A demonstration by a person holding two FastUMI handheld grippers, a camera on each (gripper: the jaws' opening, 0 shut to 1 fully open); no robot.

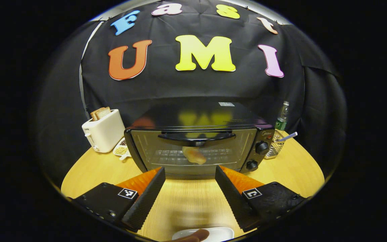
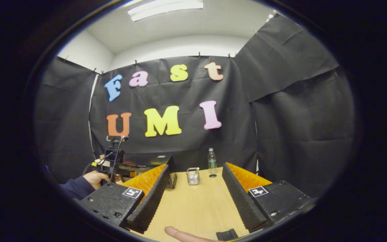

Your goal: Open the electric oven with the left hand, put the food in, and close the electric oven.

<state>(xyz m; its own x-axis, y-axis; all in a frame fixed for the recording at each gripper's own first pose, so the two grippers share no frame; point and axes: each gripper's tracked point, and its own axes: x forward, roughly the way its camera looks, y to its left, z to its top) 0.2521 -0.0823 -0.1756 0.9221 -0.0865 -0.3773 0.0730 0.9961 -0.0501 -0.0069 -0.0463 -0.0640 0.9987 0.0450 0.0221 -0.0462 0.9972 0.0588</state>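
In the left gripper view, the left gripper point(image 1: 190, 183) is hovering above the pale wood-grain table point(image 1: 291, 168), its ribbed fingers spread wide and gripping nothing. Straight ahead, the boxy black electric oven point(image 1: 198, 139) is sitting with its glass door shut, a curved bar handle point(image 1: 197, 136) across the top; a rounded bread roll point(image 1: 195, 155) is showing through the glass on the wire rack. A white toaster point(image 1: 103, 134) holding toast is standing at the oven's left, a plastic bottle point(image 1: 282, 117) at its right. A white plate point(image 1: 203, 234) with a glossy sausage point(image 1: 193, 236) is lying at the near edge.

In the right gripper view, the right gripper point(image 2: 195, 188) is also hanging released over bare tabletop.
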